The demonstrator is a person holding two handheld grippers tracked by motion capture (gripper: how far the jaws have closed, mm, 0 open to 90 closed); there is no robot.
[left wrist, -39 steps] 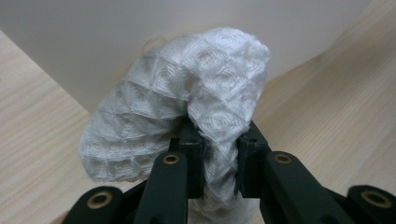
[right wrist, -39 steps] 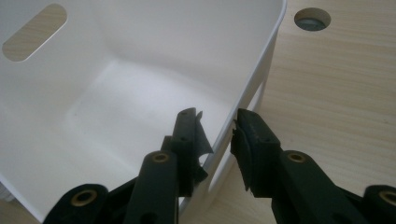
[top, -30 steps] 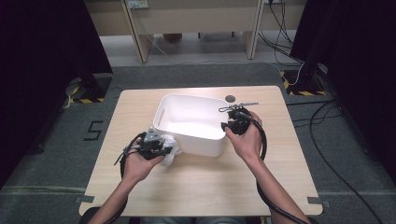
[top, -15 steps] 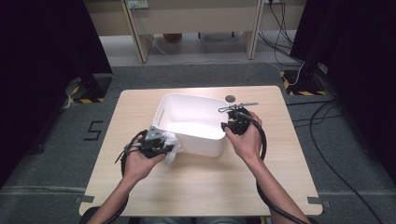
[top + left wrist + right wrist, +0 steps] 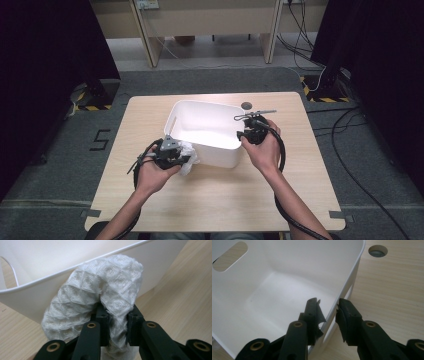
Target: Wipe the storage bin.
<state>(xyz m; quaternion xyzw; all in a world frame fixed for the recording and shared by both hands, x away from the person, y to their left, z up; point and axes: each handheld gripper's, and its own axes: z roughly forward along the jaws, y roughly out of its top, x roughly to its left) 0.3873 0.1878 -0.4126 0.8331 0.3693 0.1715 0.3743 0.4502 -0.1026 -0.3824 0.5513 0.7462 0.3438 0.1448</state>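
White waffle-weave cloth (image 5: 100, 297), bunched into a soft roll, sits clamped between the fingers (image 5: 103, 322) of the left gripper (image 5: 172, 152), pressed up against the outer near wall of the white rectangular plastic tub (image 5: 200, 107). In the left gripper view the cloth arches up from the fingers and leans on the tub wall just under the rim; in the high view it shows as a pale wad (image 5: 187, 157) at the tub's near left corner, just above the light wooden bench (image 5: 225, 195). Tub stands mid-bench, open side up, with a slot handle (image 5: 229, 256) cut in one wall. Right gripper (image 5: 328, 308) straddles the tub's right wall near its corner, one finger (image 5: 312, 312) inside, the other outside; fingers apart with the wall between them, and whether the pads press on it I cannot tell. Round hole (image 5: 377, 250) in the bench lies just beyond that corner. Right hand (image 5: 262, 150) rests beside the tub.
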